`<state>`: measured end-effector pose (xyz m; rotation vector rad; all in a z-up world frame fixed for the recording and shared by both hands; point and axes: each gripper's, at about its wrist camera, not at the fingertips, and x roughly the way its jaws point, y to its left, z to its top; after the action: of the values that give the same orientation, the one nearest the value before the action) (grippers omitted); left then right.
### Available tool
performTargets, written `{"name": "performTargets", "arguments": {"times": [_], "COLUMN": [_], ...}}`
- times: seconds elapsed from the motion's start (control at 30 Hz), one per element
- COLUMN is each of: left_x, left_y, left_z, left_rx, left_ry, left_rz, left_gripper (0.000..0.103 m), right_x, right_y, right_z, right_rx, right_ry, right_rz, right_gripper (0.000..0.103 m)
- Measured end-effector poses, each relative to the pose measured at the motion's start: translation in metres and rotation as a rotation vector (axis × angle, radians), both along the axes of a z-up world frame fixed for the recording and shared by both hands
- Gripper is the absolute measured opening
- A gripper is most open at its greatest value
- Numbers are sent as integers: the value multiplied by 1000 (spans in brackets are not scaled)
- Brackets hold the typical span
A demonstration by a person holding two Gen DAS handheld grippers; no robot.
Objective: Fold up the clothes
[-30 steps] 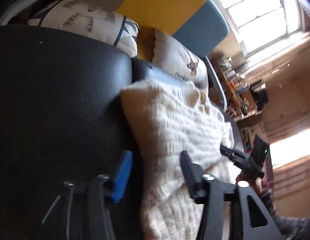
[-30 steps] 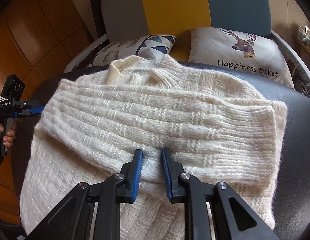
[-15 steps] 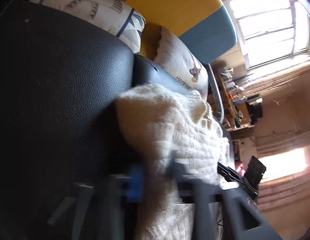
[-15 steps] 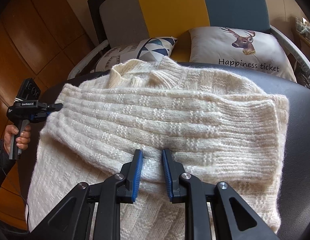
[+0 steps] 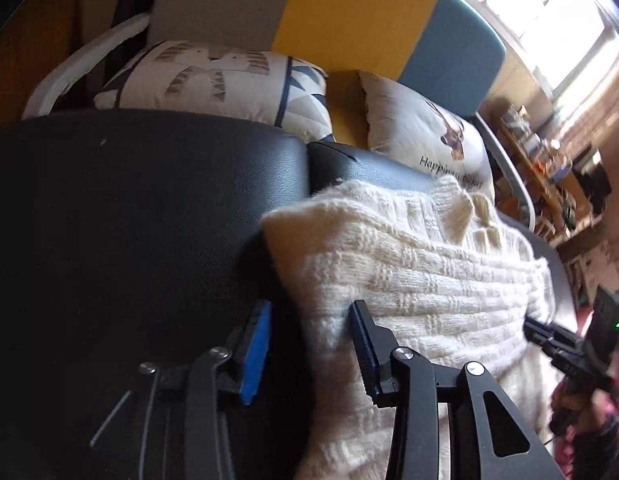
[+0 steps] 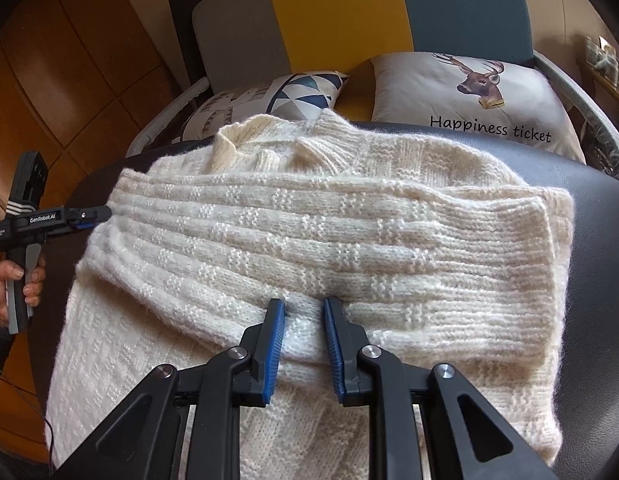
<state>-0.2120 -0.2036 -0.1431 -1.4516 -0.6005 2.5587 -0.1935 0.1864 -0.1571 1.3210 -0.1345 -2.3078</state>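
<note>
The right hand-held gripper (image 6: 302, 346) hovers part-open over the cream sweater's (image 6: 309, 236) folded sleeve, gripping nothing. The left hand-held gripper (image 5: 309, 354) gapes wide astride its side edge. Bare black seat (image 5: 129, 220) lies leftward; cushions (image 6: 469, 100) behind.

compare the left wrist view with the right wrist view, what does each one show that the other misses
Only the left wrist view shows the bright window, the cluttered shelf beneath it, and the broad bare stretch of black seat beside the sweater's edge.

Only the right wrist view shows the whole folded sleeve lying across the sweater's body, the collar from the front, and the hand holding the left gripper.

Both show the cream sweater, the deer cushion, the patterned cushion, and the grey, yellow and teal chair back.
</note>
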Motion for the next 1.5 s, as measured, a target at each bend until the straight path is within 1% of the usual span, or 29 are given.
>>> {"name": "performTargets", "arguments": {"times": [0.03, 0.07, 0.1, 0.13, 0.2, 0.23, 0.27, 0.33, 0.4, 0.47, 0.53, 0.6, 0.63, 0.67, 0.7, 0.77, 0.87, 0.93, 1.0, 1.03, 1.1, 1.13, 1.23, 1.33, 1.43, 1.5], "left_x": [3, 8, 21, 36, 61, 73, 83, 88, 77, 65, 59, 54, 51, 51, 57, 61, 62, 71, 89, 99, 125, 138, 173, 208, 239, 257], "left_y": [-4, -8, -13, -17, -5, 0, 7, 24, 35, 43, 44, 45, 45, 46, 49, 53, 51, 47, 40, 37, 30, 26, 19, 17, 15, 12], "left_z": [1, 4, 7, 10, 17, 21, 24, 25, 24, 21, 6, -8, -15, -21, -21, -22, -17, -9, 1, 6, 9, 10, 8, 0, -10, -16], "left_rx": [10, 29, 71, 107, 127, 136, 138, 96, 74, 60, 22, -16, -35, -56, -79, -112, -96, -57, -11, 11, 73, 102, 132, 132, 148, 183], "left_ry": [2, 9, 28, 48, 103, 130, 153, 168, 161, 142, 96, 50, 27, 23, 57, 69, 42, 34, 59, 70, 87, 93, 86, 65, 43, 42], "left_rz": [18, 38, 60, 65, 37, 23, 7, -35, -66, -82, -70, -57, -51, -50, -60, -67, -42, -9, 4, 9, 2, -3, -14, -44, -59, -64], "left_gripper": [42, 44, 52, 54, 55, 57, 65, 67, 67, 67, 67, 67, 65, 64, 64, 64, 64, 64, 65, 66, 73, 73, 75, 76, 79, 80], "right_x": [-1, 2, 4, 6, 11, 15, 20, 26, 29, 26, 22, 17, 16, 18, 18, 19, 28, 45, 69, 82, 111, 125, 168, 208, 241, 259], "right_y": [4, 8, 12, 17, 25, 30, 35, 50, 67, 82, 93, 99, 102, 104, 106, 107, 110, 118, 131, 137, 153, 161, 191, 212, 222, 226], "right_z": [0, 2, 5, 7, 11, 14, 17, 24, 29, 28, 22, 5, -3, -4, -5, -5, 1, 8, 12, 14, 15, 15, 11, -1, -16, -25], "right_rx": [-23, -45, -67, -89, -134, -147, -142, -150, -167, -173, -162, -140, -144, -161, -168, -176, -185, -226, -289, -309, -328, -336, -358, -373, -430, -480], "right_ry": [-7, -10, -14, -17, -24, -21, -6, 15, 28, 19, 3, -73, -94, -75, -73, -69, -59, -38, -37, -41, -56, -67, -131, -239, -321, -352], "right_rz": [-11, -28, -46, -63, -98, -114, -127, -174, -228, -274, -293, -308, -298, -293, -296, -301, -307, -312, -307, -300, -290, -289, -303, -302, -274, -259], "right_gripper": [20, 20, 20, 20, 21, 21, 21, 21, 21, 21, 21, 21, 21, 19, 18, 18, 20, 25, 26, 28, 29, 29, 33, 34, 34, 34]}}
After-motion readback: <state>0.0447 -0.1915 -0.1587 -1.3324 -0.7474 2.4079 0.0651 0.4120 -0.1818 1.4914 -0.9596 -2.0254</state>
